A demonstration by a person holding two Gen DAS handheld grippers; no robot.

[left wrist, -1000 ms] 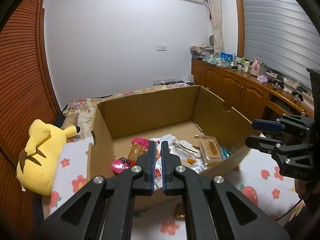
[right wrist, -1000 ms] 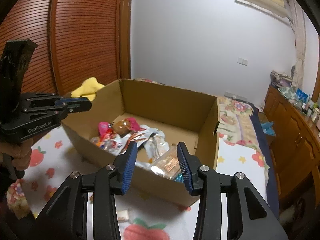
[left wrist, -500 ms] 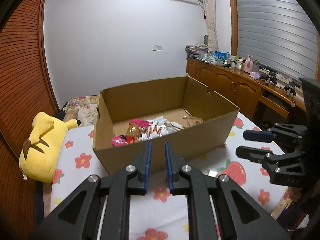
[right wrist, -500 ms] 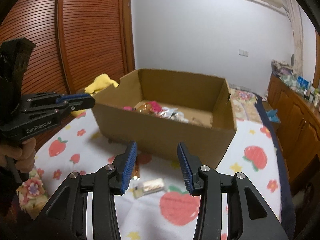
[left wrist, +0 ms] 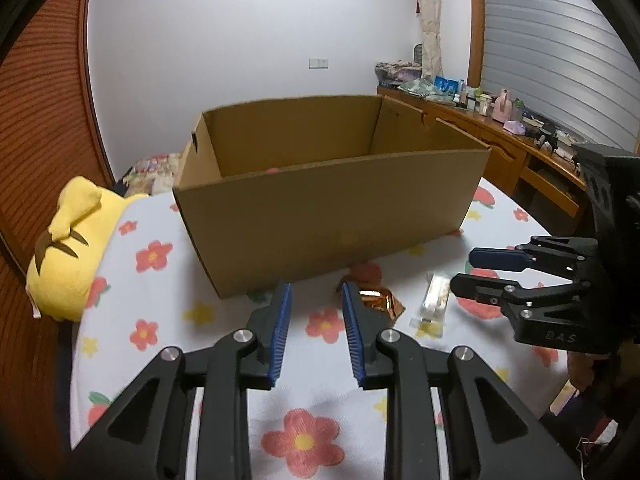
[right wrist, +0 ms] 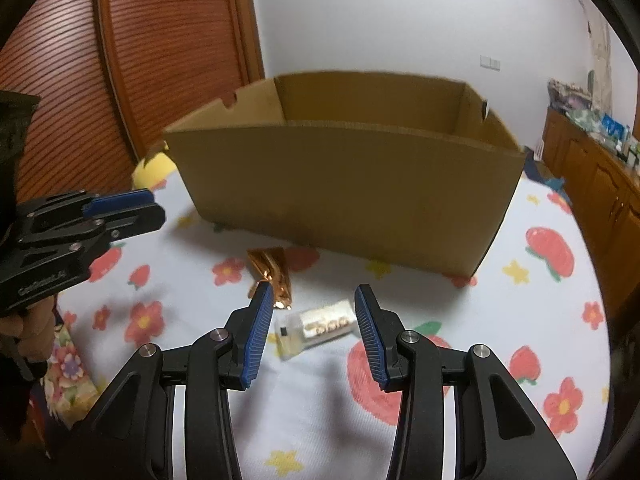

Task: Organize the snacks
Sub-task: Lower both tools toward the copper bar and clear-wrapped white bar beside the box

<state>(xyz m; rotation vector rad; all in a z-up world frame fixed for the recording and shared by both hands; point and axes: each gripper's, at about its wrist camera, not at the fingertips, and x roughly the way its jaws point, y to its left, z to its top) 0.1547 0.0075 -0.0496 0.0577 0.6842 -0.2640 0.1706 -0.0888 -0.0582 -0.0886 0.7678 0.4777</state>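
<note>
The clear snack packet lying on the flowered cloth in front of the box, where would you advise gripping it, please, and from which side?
Grip the clear snack packet across its narrow middle, coming down from above. It lies flat on the cloth, long and slim, clear of the box, and already sits between the open fingers of the right hand-held gripper, probably leaving little to adjust.

Left gripper jaws opening, empty, over flowered cloth; brown cardboard box ahead, crinkled orange foil snack just right.
</note>
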